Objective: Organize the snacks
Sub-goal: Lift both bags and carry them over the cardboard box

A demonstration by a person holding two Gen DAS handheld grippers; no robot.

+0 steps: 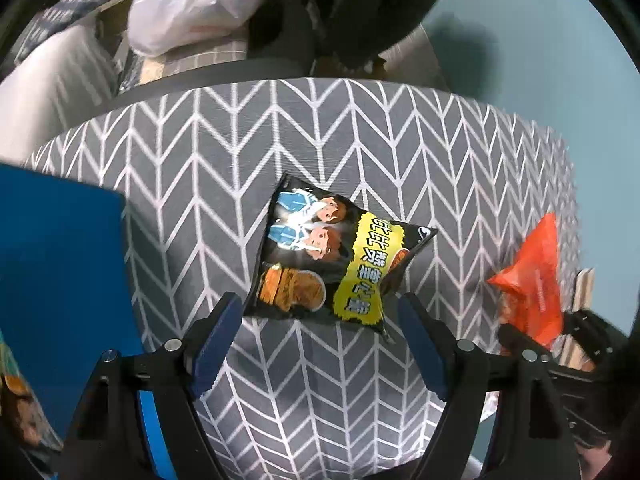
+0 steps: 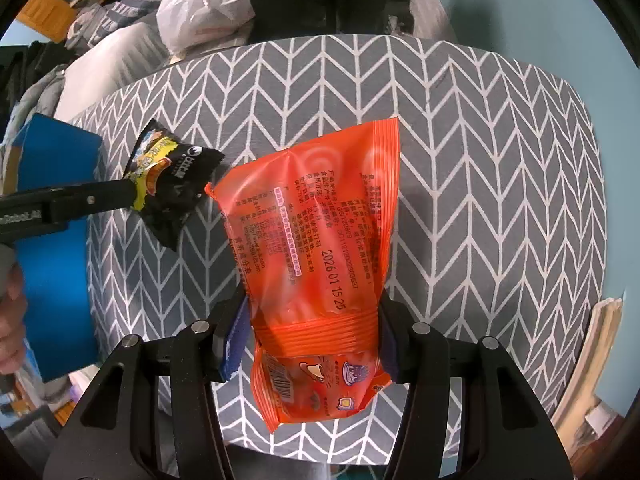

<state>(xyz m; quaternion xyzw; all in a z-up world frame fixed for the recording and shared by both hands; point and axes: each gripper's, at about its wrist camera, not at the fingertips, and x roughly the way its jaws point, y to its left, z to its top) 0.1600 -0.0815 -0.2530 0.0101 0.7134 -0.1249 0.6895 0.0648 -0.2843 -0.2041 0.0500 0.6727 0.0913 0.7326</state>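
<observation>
Two snack packets over the patterned desk [image 1: 360, 128]

Blue box [image 1: 60, 264] at left; beside it the black snack packet [image 1: 320, 256] lies on the desk, the left gripper [image 1: 320, 344] jaws spread clear above it. At right, the right gripper [image 2: 312, 344] jaws pinch the orange snack packet [image 2: 316, 224]. Both look light, soft, slippery; grip near a sealed end.

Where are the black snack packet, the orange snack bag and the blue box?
black snack packet [image 1: 320, 256]: left wrist view, middle of its printed front.
orange snack bag [image 2: 320, 232]: right wrist view, centre of its printed back.
blue box [image 1: 60, 280]: left wrist view, its flat blue face.
</observation>
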